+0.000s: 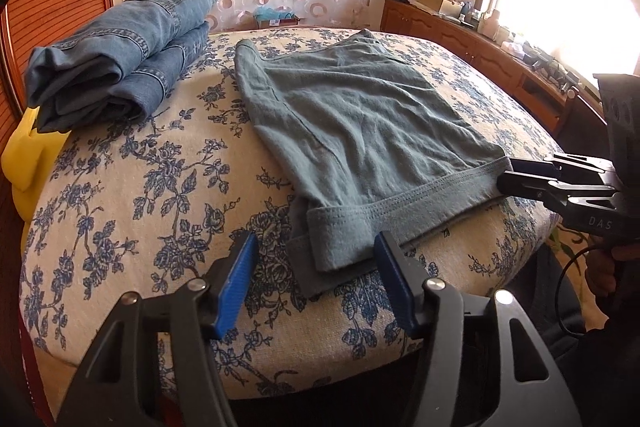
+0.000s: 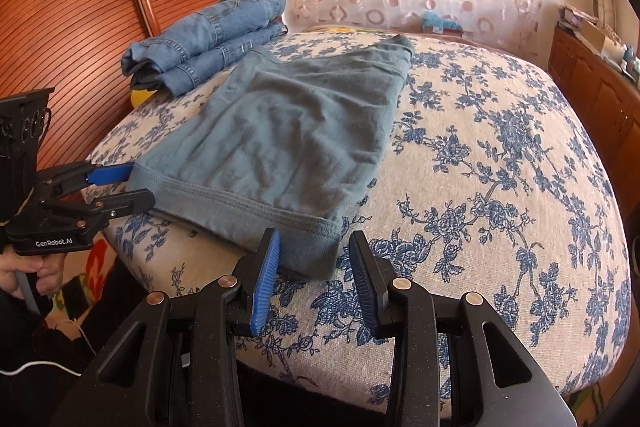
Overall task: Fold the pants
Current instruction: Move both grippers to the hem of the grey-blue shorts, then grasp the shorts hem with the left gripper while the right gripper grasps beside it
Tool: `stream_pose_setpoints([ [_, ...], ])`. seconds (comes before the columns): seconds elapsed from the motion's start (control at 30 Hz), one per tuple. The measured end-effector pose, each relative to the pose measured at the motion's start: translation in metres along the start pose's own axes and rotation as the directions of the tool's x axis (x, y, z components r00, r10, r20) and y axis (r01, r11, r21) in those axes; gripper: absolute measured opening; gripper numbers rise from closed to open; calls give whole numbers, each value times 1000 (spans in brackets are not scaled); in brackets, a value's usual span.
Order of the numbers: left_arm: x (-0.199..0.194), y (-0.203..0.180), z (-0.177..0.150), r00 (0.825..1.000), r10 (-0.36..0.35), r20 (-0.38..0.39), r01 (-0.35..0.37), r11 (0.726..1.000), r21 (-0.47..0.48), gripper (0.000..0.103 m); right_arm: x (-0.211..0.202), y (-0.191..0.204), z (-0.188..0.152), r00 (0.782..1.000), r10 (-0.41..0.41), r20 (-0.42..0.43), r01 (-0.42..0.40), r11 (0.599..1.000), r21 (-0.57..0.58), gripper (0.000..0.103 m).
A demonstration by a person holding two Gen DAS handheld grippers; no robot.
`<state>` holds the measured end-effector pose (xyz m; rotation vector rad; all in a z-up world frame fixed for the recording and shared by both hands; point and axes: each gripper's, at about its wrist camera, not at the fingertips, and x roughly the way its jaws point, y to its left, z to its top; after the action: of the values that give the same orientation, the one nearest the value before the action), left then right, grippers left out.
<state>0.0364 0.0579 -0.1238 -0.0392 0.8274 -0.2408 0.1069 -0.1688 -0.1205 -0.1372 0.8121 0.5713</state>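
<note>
Left wrist view: both grippers flanking the near waistband corners of the grey-green pants (image 1: 360, 123), lower centre.
Left gripper (image 1: 316, 259) and right gripper (image 2: 314, 259) are standing apart, gripping nothing, likely lining up to lift that hem.

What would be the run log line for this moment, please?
task: fold pants | grey-green pants flat on bed | left gripper open at waistband corner | right gripper open at other corner

The jeans (image 1: 120, 51) hide most of something yellow (image 1: 28, 155) at my bed's far left; clutter on the right-hand cabinet (image 1: 500, 39) is too small to identify.
</note>
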Motion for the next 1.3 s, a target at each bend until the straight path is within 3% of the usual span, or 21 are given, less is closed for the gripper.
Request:
stream_pose_setpoints([
  [0.33, -1, -4, -1, 1000, -17, 8, 17, 1000, -12, 42, 3, 2, -4, 1000, 11, -5, -11, 1000, -5, 35],
  [0.57, -2, -6, -4, 1000, -17, 17, 17, 1000, -14, 34, 1, 3, -7, 1000, 17, -6, -17, 1000, -7, 28],
  [0.8, -3, -3, -5, 1000, -13, 27, 14, 1000, -21, 32, 1, 3, -9, 999, 31, -9, -31, 1000, -5, 16],
  [0.97, -6, -4, -6, 998, -48, 30, 49, 998, -34, 15, -2, 3, -9, 999, 46, 6, -46, 999, -6, 9],
  [1.3, -32, -15, -11, 996, -81, 37, 81, 997, -9, 11, -21, 4, -13, 996, 86, 13, -86, 996, -4, 5],
])
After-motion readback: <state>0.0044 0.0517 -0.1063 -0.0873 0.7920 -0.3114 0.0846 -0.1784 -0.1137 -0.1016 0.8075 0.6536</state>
